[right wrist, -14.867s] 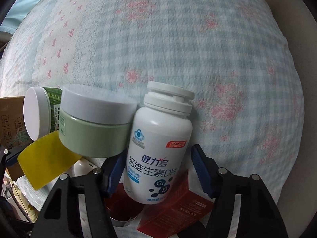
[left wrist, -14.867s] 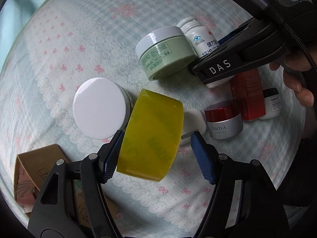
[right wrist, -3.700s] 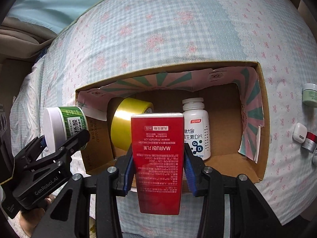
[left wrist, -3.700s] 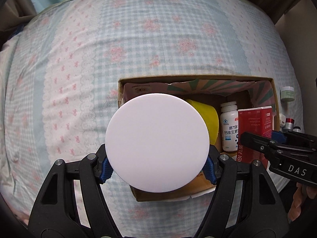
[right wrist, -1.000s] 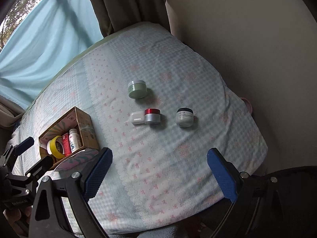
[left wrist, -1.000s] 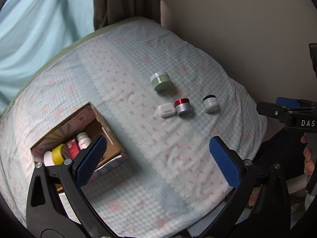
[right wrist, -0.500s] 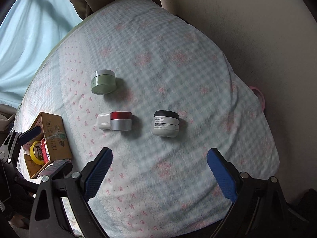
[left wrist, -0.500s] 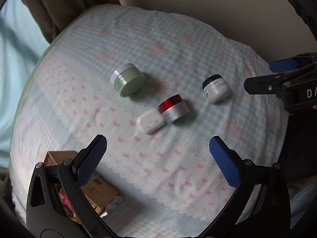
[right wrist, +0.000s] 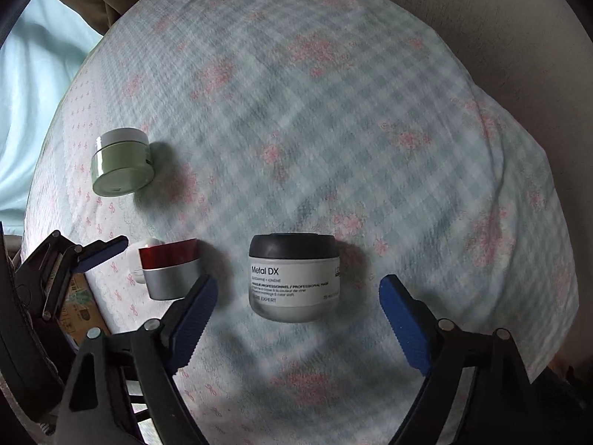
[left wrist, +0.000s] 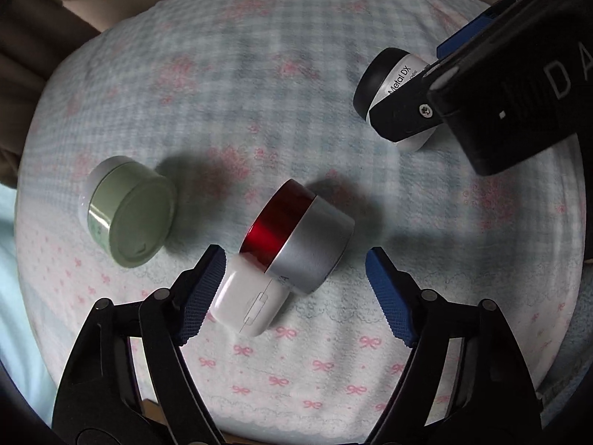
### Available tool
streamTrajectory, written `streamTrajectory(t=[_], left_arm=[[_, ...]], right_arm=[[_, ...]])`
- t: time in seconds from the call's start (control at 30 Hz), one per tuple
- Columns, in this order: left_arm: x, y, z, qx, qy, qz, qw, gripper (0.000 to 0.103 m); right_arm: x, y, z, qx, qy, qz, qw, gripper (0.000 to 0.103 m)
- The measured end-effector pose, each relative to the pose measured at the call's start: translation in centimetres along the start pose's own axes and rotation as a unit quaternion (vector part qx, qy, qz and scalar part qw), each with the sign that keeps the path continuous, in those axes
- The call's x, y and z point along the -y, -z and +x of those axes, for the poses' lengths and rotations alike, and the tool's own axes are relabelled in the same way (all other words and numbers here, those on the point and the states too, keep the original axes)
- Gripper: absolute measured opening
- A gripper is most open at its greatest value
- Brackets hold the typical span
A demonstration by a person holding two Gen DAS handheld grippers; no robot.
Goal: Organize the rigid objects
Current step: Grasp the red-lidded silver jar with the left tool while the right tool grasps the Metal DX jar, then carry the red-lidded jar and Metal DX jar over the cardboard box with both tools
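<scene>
Bed (right wrist: 333, 111) is wide open past the jars, loads of bare cover there. Tight bit: white case (left wrist: 246, 307) touches the red jar (left wrist: 296, 237). Green jar (left wrist: 129, 215) sits apart on their left, black-lidded jar (right wrist: 294, 278) has gaps both sides. Cardboard box (right wrist: 79, 307) crowds the left edge.

Home bedroom showing: bed lying under quilted gingham bedspread (right wrist: 333, 111) with pink bows and lace trim, cosmetic cream jars (right wrist: 294, 278) sitting on it, curtain (right wrist: 29, 74) hanging at left, plain wall (right wrist: 519, 18) standing behind.
</scene>
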State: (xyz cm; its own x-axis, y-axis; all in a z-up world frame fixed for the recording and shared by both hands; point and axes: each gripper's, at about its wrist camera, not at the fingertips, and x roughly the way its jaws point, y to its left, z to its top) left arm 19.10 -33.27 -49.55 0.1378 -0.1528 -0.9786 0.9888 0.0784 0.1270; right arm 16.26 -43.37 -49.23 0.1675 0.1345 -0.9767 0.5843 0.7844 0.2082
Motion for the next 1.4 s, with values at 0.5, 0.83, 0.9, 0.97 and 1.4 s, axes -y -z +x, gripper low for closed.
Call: streamTrajectory(t=[0.5, 0.83, 0.9, 0.97, 1.4], left_arm=[[0.2, -1.5, 1.4, 0.019, 0.013, 0.036, 0.9991, 0.059], [-1.1, -0.7, 0.8, 0.022, 0.040, -0.011, 0.9989, 0.047], [-1.6, -0.7, 0.9, 0.019, 0.050, -0.032, 0.9981, 0.046], [-2.3, -0.7, 0.8, 0.019, 0.063, -0.059, 0.9961, 0.046], [-6.0, 0.6, -1.8, 0.032, 0.099, -0.191, 0.9761, 0.039]], right_arm=[[0.0, -1.1, 3.6, -0.028, -0.028, 0.008, 0.999, 0.053], [1.1, -1.0, 3.0, -0.026, -0.038, 0.022, 0.999, 0.052], [1.3, -0.9, 2.8, -0.027, -0.037, 0.023, 0.999, 0.052], [1.4, -0.7, 2.7, -0.027, -0.037, 0.024, 0.999, 0.052], [1.7, 0.0, 0.1, -0.010, -0.032, 0.019, 0.999, 0.052]])
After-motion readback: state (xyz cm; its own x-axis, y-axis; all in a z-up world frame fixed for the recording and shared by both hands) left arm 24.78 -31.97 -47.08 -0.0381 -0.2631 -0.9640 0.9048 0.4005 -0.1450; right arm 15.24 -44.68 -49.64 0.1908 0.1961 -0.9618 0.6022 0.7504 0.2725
